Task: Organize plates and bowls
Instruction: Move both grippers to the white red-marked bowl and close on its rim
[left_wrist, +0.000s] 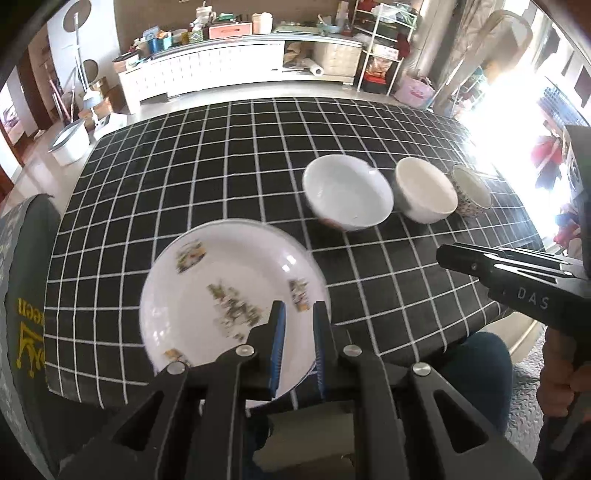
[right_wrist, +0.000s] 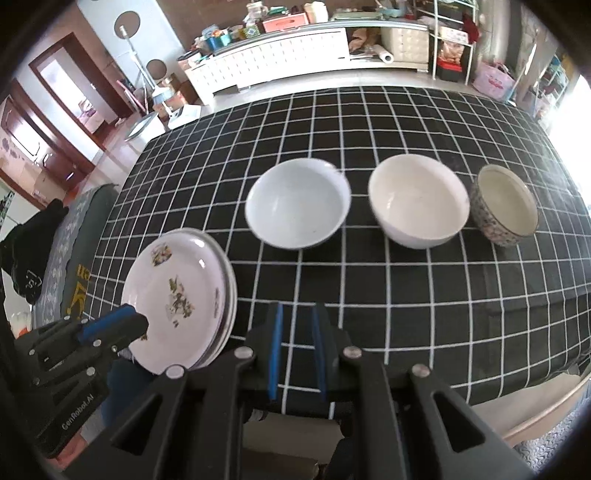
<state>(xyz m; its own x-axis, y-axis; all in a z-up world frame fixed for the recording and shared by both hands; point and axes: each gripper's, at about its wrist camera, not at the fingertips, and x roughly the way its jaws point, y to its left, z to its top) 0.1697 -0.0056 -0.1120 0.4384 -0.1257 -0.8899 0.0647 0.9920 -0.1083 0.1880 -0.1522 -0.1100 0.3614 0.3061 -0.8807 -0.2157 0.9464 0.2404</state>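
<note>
White plates (right_wrist: 177, 291), lower ones hidden

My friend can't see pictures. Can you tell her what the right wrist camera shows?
Three bowls sit in a row on a black checked tablecloth: a white bowl, a cream bowl and a small patterned bowl. Near left, the left gripper reaches over a stack of flowered plates. The right gripper hovers empty, jaws slightly apart.

Bowls: three in one row on the table, namely a pale blue-white bowl (right_wrist: 297, 203), a cream bowl (right_wrist: 417, 201) and a patterned bowl (right_wrist: 504, 205). Plates: a stack of flowered plates (right_wrist: 177, 295); at least two rims show, exact count unclear.
</note>
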